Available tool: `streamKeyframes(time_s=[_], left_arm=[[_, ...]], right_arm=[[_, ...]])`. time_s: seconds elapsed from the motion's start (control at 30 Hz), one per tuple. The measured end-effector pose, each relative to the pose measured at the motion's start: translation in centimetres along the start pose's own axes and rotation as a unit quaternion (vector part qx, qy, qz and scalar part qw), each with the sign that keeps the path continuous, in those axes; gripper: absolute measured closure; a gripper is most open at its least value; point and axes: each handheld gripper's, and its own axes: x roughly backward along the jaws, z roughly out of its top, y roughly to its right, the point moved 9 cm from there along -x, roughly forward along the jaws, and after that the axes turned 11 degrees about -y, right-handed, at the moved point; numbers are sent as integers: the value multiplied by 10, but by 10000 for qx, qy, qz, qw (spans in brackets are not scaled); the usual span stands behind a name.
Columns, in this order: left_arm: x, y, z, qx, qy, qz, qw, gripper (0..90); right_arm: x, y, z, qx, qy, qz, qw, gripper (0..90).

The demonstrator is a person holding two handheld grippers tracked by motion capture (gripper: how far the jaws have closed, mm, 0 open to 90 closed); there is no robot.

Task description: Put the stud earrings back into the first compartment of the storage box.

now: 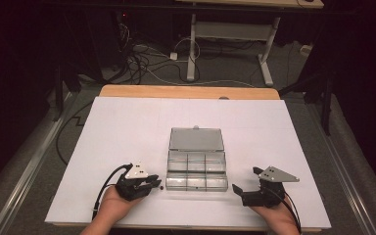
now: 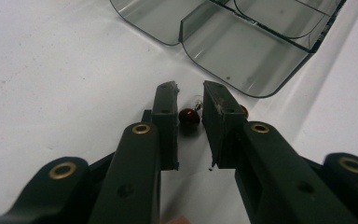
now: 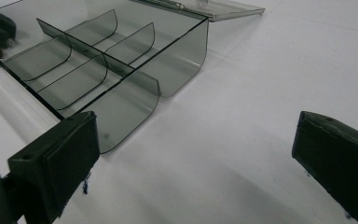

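Forearms enter from six o'clock, each hand holding a tool over the white table point(image 1: 127, 122). Between the narrowed jaws of the left tool point(image 2: 189, 95) lies a small dark red bead point(image 2: 189, 116), resting on the table surface; the pads flank it on either side but do not visibly press on it yet. A second reddish bead point(image 2: 244, 111) peeks out just beyond the right-hand jaw. From the high view the bead point(image 1: 162, 187) sits at about three o'clock of the left tool point(image 1: 152, 182), just short of the near left corner of the clear compartment box point(image 1: 196, 171), whose lid lies open at twelve o'clock. The left hand is plainly the nearer one; the right tool point(image 1: 237, 191) waits well apart on the box's far side, its jaws spread wide and holding nothing point(image 3: 205, 154). Any coming lift would seem to turn on that short gap: the bead lies between the left jaws, with the nearest box compartment just ahead at roughly one o'clock.
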Motion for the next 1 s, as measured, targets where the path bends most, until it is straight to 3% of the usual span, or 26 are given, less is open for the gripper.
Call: streamKeyframes(time_s=[0.6, 1.0], left_arm=[[0, 2, 0, -117, -10, 5, 9999, 772], [1, 2, 0, -113, 42, -18, 9999, 773]], right_arm=[[1, -1, 0, 62, 30, -127, 9999, 37], [0, -1, 0, 70, 5, -80, 9999, 40]])
